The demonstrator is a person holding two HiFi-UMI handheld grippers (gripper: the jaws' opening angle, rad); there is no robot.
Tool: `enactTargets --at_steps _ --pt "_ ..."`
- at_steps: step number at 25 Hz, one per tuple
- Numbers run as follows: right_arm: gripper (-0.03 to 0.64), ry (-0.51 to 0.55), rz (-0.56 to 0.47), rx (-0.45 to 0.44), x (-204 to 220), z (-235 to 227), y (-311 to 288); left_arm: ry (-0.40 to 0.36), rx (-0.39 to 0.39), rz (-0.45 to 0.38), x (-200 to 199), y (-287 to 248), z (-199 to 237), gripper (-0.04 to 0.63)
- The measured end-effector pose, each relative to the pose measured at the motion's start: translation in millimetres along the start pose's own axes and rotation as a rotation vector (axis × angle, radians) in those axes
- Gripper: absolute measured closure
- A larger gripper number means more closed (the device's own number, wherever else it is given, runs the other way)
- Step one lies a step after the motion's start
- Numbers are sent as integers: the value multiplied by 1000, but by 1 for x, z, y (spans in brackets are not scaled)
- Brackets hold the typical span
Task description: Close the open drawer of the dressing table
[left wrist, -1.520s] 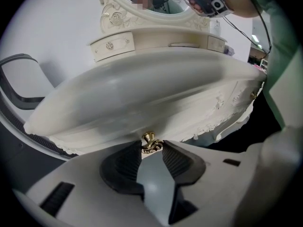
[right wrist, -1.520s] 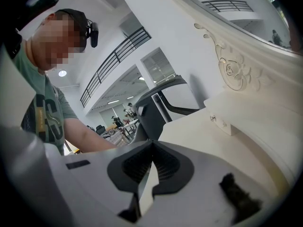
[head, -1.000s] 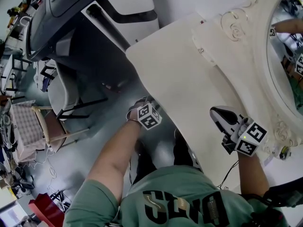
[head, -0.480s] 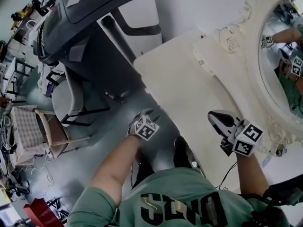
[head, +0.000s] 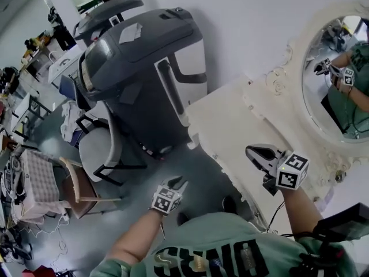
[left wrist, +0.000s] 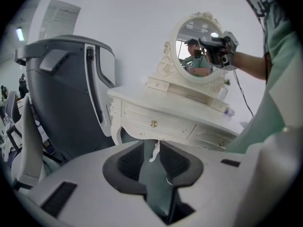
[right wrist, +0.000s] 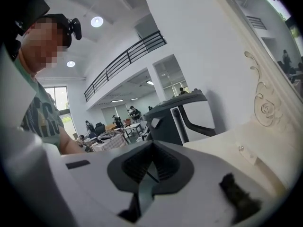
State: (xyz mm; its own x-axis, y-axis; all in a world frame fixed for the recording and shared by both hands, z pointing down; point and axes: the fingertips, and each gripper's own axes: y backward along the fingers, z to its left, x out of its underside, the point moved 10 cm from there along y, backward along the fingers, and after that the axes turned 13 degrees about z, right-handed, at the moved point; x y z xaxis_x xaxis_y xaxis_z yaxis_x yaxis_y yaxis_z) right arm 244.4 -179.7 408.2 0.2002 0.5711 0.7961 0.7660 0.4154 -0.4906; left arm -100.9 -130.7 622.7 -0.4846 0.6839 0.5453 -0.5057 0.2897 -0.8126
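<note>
Dressing table (head: 230, 126): one, right of centre.
Oval mirror (head: 337, 79): one, upper right.
Front drawers (left wrist: 137, 118): two in the left gripper view, with one brass knob (left wrist: 154, 124) each.
Grey massage chairs (head: 144, 62): two, upper centre and upper left.
White chair (head: 97, 150): one, left.
Wooden chair (head: 74, 184): one, lower left.

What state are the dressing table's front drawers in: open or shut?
Shut. In the left gripper view the wide drawer and the smaller drawer sit flush with the dressing table front; neither juts out.
</note>
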Motion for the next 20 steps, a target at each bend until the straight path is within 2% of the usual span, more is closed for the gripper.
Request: enactTargets --at_steps 3,6,8,14,20 --pt "606 -6 -39 39 -7 37 -3 -41 16 -76 3 50 15 513" --pt "606 -12 -76 101 -11 64 4 -91 29 -155 -16 90 34 542" --pt "606 -15 -82 127 -9 76 16 -98 40 -193 -26 110 33 555" --pt "606 -39 -137 217 0 83 62 -88 101 -275 -58 134 19 577" --pt "606 -39 -205 275 4 66 115 -149 141 -365 -111 147 -19 584"
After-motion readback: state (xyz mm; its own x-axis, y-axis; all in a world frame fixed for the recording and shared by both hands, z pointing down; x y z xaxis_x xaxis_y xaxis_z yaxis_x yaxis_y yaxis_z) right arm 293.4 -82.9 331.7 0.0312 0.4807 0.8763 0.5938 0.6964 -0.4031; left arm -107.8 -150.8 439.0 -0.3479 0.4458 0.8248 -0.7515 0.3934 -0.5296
